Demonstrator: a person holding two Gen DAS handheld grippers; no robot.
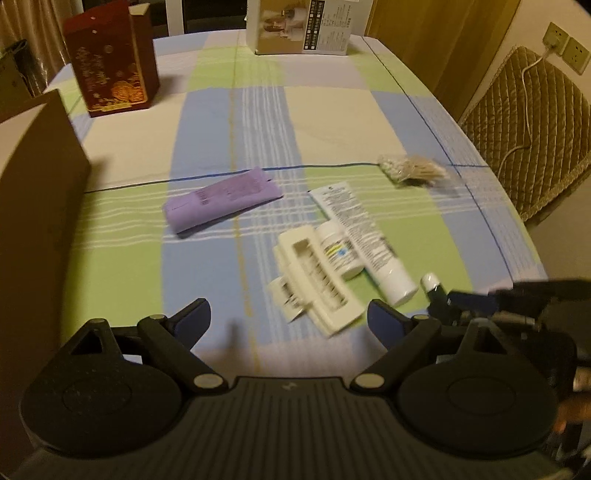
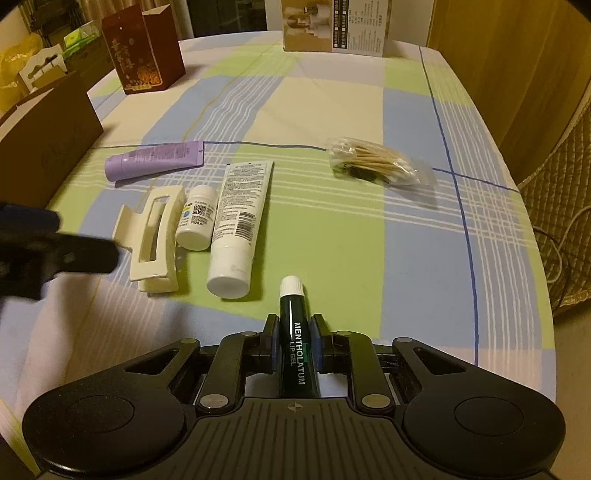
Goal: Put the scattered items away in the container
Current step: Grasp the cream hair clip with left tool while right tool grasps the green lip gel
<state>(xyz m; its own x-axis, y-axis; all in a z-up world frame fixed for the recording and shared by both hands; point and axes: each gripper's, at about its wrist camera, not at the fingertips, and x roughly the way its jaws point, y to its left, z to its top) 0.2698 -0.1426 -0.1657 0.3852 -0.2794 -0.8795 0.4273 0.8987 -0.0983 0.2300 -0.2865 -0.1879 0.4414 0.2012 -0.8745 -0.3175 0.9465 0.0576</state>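
Progress looks early: most of the scattered items lie out on the checked green, blue and cream tablecloth (image 2: 332, 236), and only one is in a grip. Right gripper (image 2: 294, 349) is clenched on the dark green lip gel stick with a white cap (image 2: 295, 332), pads on both sides of the barrel, cap pointing forward; the stick appears lifted just clear of the cloth, though I can't be sure it isn't touching. Left gripper (image 1: 286, 314) is released, jaws spread wide and holding nothing, hovering over the cloth near the cream plastic claw hair clip (image 1: 314, 280). Still on the table: that clip, the small white pill bottle with a printed label (image 2: 195, 218) touching it, the white squeeze tube with black print (image 2: 240, 221) lying just beside the bottle, the lilac squeeze tube (image 2: 155, 158) a little further back, and the clear plastic bag of wooden cotton swabs (image 2: 373, 160) well apart on the right side. Brown cardboard box (image 2: 48, 136) at the left edge is my guess for the container; its inside isn't visible in either view, so I can't tell whether anything has gone in yet. Dark red gift box with gold print (image 2: 144, 51) and the white printed carton (image 2: 332, 26) stand at the far end, likely not part of the job. Remaining as judged: drop the lip gel in the box, then five more pickups.
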